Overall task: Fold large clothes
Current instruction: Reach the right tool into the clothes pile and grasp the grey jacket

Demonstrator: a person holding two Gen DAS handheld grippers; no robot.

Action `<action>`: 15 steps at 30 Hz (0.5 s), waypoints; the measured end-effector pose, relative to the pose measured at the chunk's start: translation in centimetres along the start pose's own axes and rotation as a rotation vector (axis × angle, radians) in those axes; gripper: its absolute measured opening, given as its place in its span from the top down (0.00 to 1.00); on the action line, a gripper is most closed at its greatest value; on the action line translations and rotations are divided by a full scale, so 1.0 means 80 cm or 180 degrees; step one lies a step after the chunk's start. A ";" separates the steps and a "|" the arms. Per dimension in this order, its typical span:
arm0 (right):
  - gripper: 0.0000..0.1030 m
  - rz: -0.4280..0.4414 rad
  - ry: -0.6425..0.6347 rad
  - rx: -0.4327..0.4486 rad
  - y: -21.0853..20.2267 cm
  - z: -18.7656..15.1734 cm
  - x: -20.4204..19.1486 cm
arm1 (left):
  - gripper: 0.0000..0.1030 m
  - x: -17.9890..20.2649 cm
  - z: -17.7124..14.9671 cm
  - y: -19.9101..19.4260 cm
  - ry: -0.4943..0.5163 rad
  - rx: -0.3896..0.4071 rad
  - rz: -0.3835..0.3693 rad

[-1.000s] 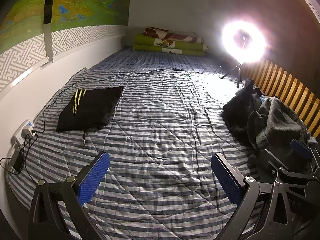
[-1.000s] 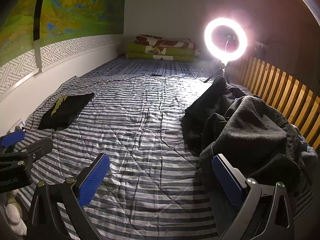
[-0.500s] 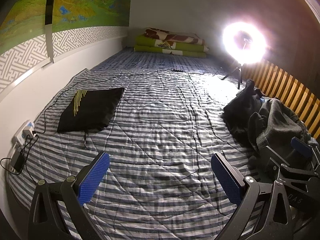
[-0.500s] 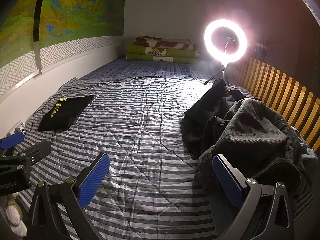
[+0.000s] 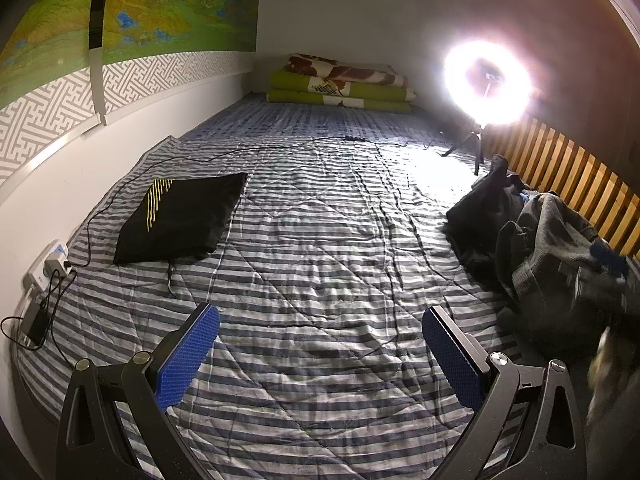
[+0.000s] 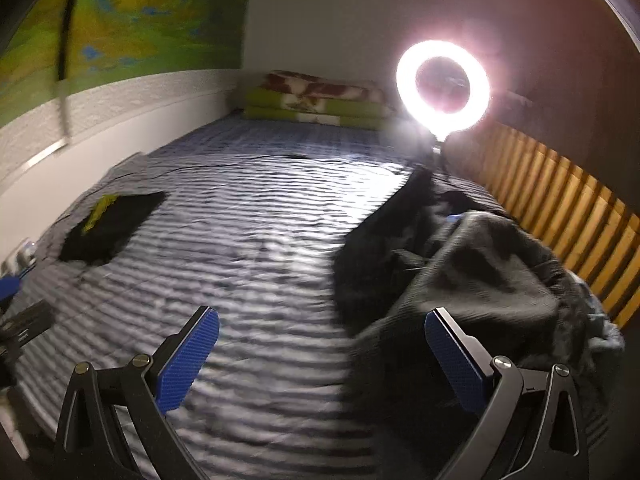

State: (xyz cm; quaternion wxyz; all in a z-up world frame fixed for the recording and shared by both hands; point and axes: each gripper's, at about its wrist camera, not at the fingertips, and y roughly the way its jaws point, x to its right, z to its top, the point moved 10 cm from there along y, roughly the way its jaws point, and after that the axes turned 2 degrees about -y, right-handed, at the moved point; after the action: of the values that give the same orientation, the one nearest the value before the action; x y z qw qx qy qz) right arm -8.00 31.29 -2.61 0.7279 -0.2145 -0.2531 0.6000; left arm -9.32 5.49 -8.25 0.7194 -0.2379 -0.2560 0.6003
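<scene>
A heap of dark unfolded clothes [image 5: 548, 248] [image 6: 472, 272] lies on the right of the striped bed, a grey knit garment on top. A folded black garment with yellow stripes [image 5: 180, 216] [image 6: 108, 228] lies flat at the left. My left gripper [image 5: 320, 352] hovers open over bare bedcover near the front, holding nothing. My right gripper [image 6: 322, 354] is open too, its right pad [image 6: 456, 360] just in front of the grey garment's near edge. The right gripper shows blurred at the left wrist view's right edge [image 5: 608, 272].
A lit ring light on a tripod [image 5: 486, 84] [image 6: 442, 88] stands at the back right beside a wooden slatted rail [image 5: 572, 176]. Folded green blankets [image 5: 340, 84] are stacked at the far end. A cable [image 5: 256, 148], a power strip and charger [image 5: 44, 276] lie at the left wall.
The right gripper is moving fast to the right toward the clothes heap, blurring its view. The left gripper has barely moved. Both stay open.
</scene>
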 end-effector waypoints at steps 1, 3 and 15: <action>0.02 -0.0087 0.0040 -0.0042 0.008 0.003 0.020 | 0.01 0.001 -0.001 0.000 0.0011 -0.0006 0.0003; 0.02 -0.0185 0.0101 -0.0119 0.021 0.009 0.051 | 0.01 0.003 -0.001 0.003 0.0023 -0.0032 0.0004; 0.02 -0.0338 0.0355 -0.0883 0.136 0.015 0.155 | 0.01 0.016 0.004 0.033 0.0089 -0.0194 0.0034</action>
State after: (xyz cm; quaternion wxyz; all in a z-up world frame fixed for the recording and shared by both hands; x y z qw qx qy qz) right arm -15.17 45.53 -7.01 0.7349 -0.3323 -0.3037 0.5071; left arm -11.30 7.17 -9.59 0.7121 -0.2695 -0.2628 0.5926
